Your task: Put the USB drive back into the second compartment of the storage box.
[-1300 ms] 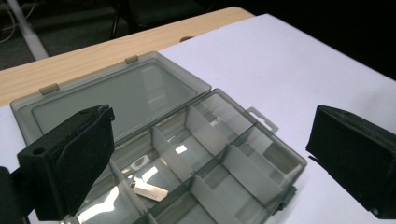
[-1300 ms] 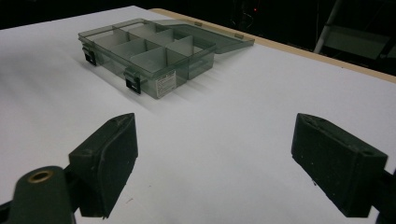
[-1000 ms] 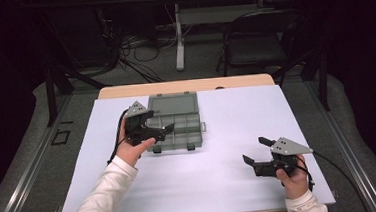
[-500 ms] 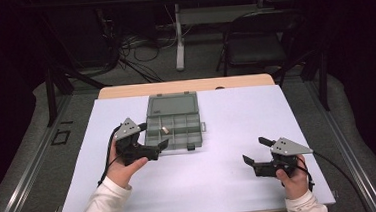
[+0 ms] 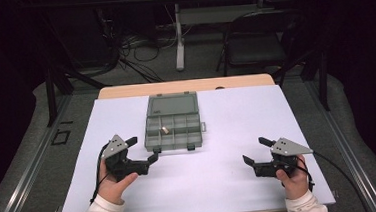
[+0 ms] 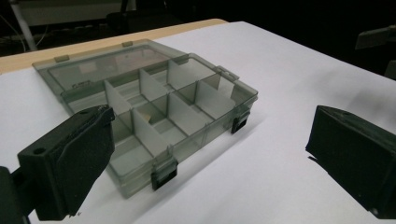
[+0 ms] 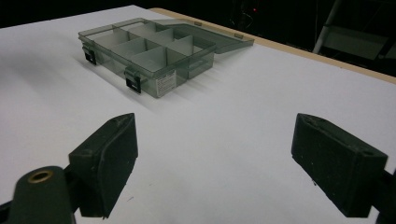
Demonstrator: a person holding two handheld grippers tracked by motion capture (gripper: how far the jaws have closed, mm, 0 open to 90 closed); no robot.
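A smoky clear compartment box (image 5: 172, 123) lies on the white tabletop (image 5: 222, 189), its lid folded flat toward the back. A small tan piece (image 5: 165, 130) rests in one middle compartment. My left gripper (image 5: 143, 148) sits open and empty just off the box's front left corner. From the left gripper view, the box (image 6: 154, 107) stands right ahead between the spread jaws of the left gripper (image 6: 205, 154). My right gripper (image 5: 255, 150) is open and empty at the front right, well apart from the box. Its own view shows the right gripper (image 7: 219, 149) and the box (image 7: 149, 51) farther off.
The white sheet covers a wooden table whose back edge (image 5: 184, 86) shows behind the box. Beyond it are a dark chair (image 5: 257, 46), a desk leg (image 5: 178, 36) and floor cables (image 5: 132, 50). Two black latches (image 6: 164, 175) hang at the box's front.
My left gripper has drawn back from beside the box toward the person, ending lower at the box's front left corner. The right gripper has stayed put.
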